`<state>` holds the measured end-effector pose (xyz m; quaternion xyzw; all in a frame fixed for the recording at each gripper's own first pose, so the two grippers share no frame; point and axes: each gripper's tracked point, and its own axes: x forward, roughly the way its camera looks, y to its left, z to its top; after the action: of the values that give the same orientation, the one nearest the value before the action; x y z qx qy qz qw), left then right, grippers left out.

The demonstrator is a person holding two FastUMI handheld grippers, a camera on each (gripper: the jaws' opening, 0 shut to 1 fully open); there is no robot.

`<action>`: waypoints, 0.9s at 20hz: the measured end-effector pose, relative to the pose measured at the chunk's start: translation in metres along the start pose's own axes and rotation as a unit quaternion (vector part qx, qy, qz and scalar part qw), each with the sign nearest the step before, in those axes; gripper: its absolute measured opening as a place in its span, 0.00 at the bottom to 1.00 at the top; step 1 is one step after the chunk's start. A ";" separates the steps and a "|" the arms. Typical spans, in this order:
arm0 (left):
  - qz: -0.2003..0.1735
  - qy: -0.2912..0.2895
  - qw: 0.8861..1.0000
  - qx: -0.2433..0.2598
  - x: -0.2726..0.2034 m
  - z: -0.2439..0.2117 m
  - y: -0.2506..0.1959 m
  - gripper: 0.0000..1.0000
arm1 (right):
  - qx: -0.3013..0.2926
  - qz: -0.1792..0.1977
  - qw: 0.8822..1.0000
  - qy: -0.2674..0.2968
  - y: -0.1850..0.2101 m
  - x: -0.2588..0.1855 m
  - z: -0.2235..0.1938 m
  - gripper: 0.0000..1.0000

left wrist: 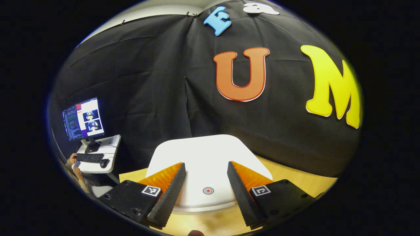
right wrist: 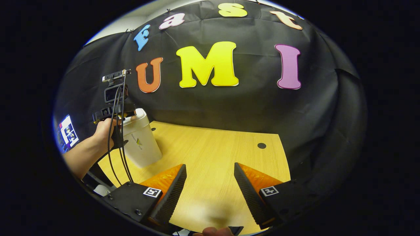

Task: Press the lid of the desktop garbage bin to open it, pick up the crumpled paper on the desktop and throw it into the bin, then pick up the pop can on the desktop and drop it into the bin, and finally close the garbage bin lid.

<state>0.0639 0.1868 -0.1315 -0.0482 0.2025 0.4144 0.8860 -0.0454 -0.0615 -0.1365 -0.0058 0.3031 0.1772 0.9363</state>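
Observation:
The white desktop garbage bin's lid (left wrist: 205, 160) lies flat and closed just beyond my left gripper (left wrist: 206, 170), which stands open above it with nothing between its fingers. A small round red mark (left wrist: 208, 190) sits on the lid's near part. In the right gripper view the same white bin (right wrist: 141, 141) stands at the left of the wooden table (right wrist: 213, 147). A hand (right wrist: 105, 131) holds the left gripper (right wrist: 115, 108) over its top there. My right gripper (right wrist: 210, 172) is open over bare tabletop, well to the right of the bin.
Off the table's left side, a monitor (left wrist: 83, 119), a keyboard (left wrist: 90, 157) and a mouse rest on a small white desk, and a person's hands (left wrist: 73, 164) are beside it. A dark round hole (right wrist: 261, 145) marks the tabletop's far right. The black cloth wall closes the back.

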 end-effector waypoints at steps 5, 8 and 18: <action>-0.026 -0.046 0.998 -0.021 -0.001 -0.010 0.001 0.84 | 0.010 0.000 1.000 0.004 0.002 0.004 -0.004 0.93; -0.038 -0.088 0.995 0.011 -0.008 -0.006 -0.004 0.84 | 0.021 0.002 1.000 0.017 0.005 0.010 -0.011 0.93; -0.097 -0.168 0.980 0.034 -0.032 0.044 0.001 0.81 | 0.011 -0.007 1.000 -0.011 0.023 0.012 0.007 0.93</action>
<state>0.0586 0.1758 -0.0778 0.0334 0.0591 0.3214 0.9445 -0.0403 -0.0351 -0.1353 0.0044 0.2944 0.1677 0.9409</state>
